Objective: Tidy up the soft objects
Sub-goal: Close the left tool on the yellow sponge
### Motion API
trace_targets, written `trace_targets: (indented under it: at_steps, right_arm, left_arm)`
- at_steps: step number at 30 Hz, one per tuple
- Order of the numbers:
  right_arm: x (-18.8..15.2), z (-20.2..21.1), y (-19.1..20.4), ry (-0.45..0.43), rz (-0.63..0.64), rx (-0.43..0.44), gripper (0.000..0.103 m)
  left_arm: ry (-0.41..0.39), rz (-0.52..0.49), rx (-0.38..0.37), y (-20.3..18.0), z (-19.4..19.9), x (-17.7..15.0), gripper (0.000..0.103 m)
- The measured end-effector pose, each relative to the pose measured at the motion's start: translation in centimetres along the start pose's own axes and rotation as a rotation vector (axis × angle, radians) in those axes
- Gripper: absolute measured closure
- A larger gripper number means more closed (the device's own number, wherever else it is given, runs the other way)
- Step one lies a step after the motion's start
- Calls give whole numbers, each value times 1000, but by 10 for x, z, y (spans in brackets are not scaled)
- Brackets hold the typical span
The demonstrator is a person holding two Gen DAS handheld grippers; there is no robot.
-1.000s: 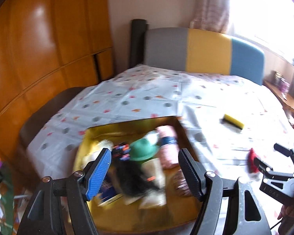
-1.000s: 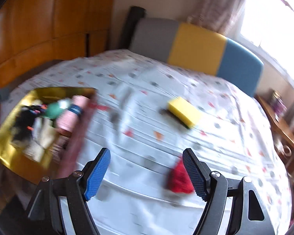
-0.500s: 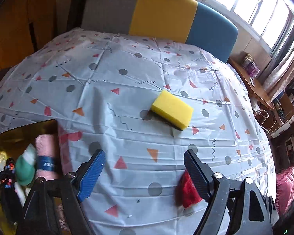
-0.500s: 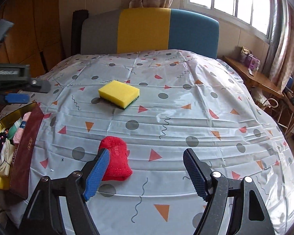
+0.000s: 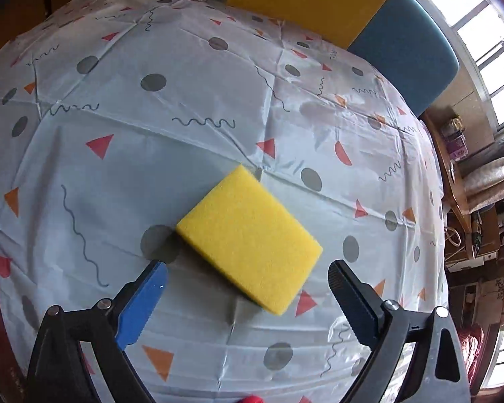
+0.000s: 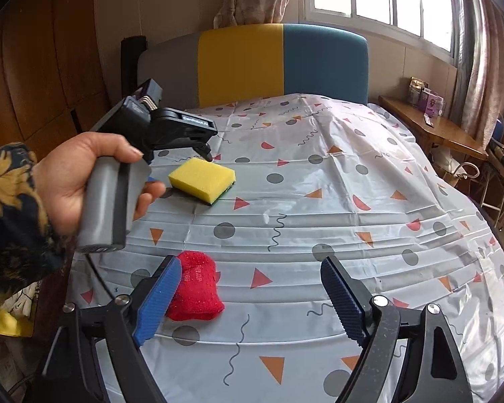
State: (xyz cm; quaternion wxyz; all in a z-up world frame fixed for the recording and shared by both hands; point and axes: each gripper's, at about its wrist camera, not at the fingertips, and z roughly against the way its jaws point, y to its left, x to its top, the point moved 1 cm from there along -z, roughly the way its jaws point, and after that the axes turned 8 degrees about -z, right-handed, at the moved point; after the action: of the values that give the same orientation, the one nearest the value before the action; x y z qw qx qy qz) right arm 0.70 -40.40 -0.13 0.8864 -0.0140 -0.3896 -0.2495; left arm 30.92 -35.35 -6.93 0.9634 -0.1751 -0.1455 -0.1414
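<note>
A yellow sponge (image 5: 248, 238) with a green underside lies flat on the patterned bed cover (image 5: 184, 134). My left gripper (image 5: 245, 270) points steeply down just in front of it. Its jaws are opening, the sponge's near end lies between them, and neither pad touches it. The right wrist view shows that gripper (image 6: 179, 165) in a person's hand (image 6: 67, 181) above the sponge (image 6: 201, 178). A red soft cloth piece (image 6: 196, 285) lies nearer, partly hidden behind the blue finger (image 6: 161, 299) of my right gripper (image 6: 251, 263). That gripper's jaws are opening too, and its pads press on nothing.
A grey, yellow and blue headboard (image 6: 282, 63) closes the far end of the bed. A wooden side table (image 6: 430, 131) with small items stands at the right, and wooden wardrobe doors (image 6: 50, 67) at the left. A yellow box corner (image 6: 3, 322) shows at the lower left.
My left gripper swung from over the filled box to the right and down, close above the yellow sponge, with wider jaws. The right gripper swung right, then held, opening wider beside the red piece.
</note>
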Motion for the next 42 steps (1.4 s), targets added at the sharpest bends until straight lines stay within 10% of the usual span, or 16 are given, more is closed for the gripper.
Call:
trace_targets:
  at_steps: [14, 17, 25, 29, 35, 42]
  right_arm:
    - [4, -5, -22, 29, -106, 18, 15]
    - [3, -7, -22, 44, -121, 26, 15]
    - [5, 0, -18, 19, -112, 32, 15]
    - [4, -1, -19, 28, -122, 35, 15]
    - [4, -3, -21, 36, -137, 30, 15]
    - [5, -2, -19, 31, -131, 38, 13]
  left_arm:
    - [-2, -178, 192, -37, -25, 21, 1]
    - [81, -390, 247, -50, -40, 9, 10]
    - [148, -594, 181, -44, -19, -22, 20]
    - [149, -511, 100, -23, -3, -23, 17]
    - [184, -110, -89, 18, 0, -32, 12]
    - [178, -26, -132, -4, -23, -20, 12]
